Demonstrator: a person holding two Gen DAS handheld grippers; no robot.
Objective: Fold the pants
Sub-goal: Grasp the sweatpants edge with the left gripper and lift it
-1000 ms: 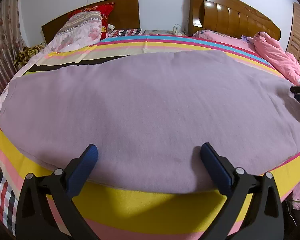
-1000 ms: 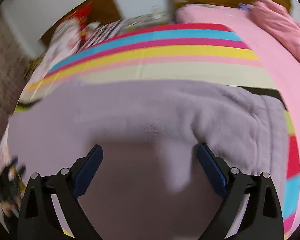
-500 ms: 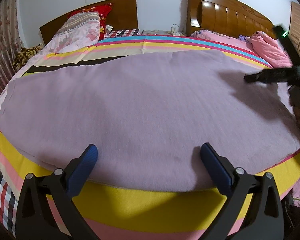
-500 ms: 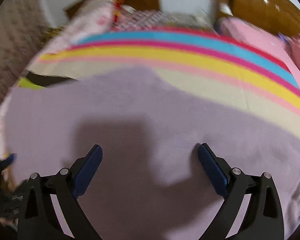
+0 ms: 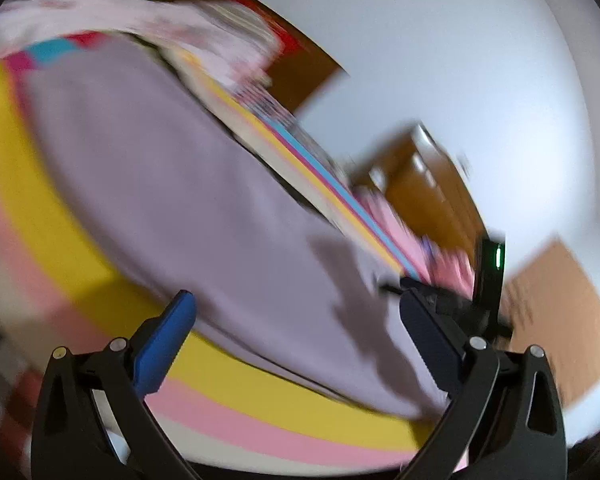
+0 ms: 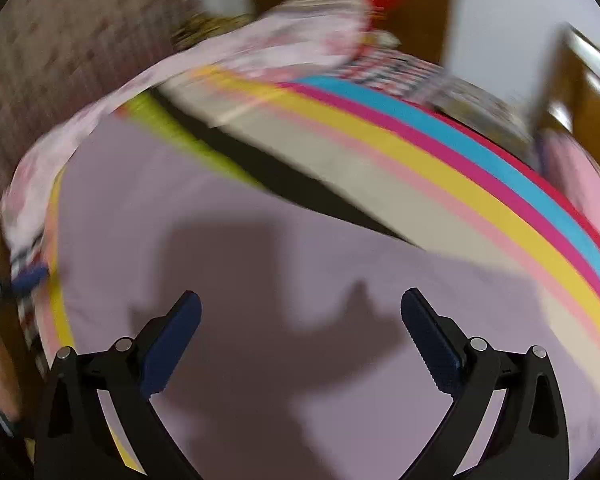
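The pants [image 5: 204,200] are one broad lilac cloth lying flat on the striped bed cover [image 5: 40,216]. My left gripper [image 5: 296,300] is open above the near edge of the cloth, nothing between its blue pads; this view is tilted and blurred. In the right wrist view the pants [image 6: 300,248] fill the lower half, and my right gripper [image 6: 300,296] hovers open over them, casting a dark shadow on the cloth. The right tool's black body with a green light [image 5: 488,276] shows at the right of the left wrist view, over the cloth's far end.
Floral pillows [image 6: 292,44] lie at the head of the bed before a wooden headboard [image 6: 420,16]. A second headboard [image 5: 432,192] and a pink blanket [image 5: 448,264] are on the neighbouring bed. A patterned curtain [image 6: 60,52] hangs at the left.
The left wrist view has rolled sharply and swung towards the right end of the pants. My right gripper has kept sweeping left over the cloth. Both stay open.
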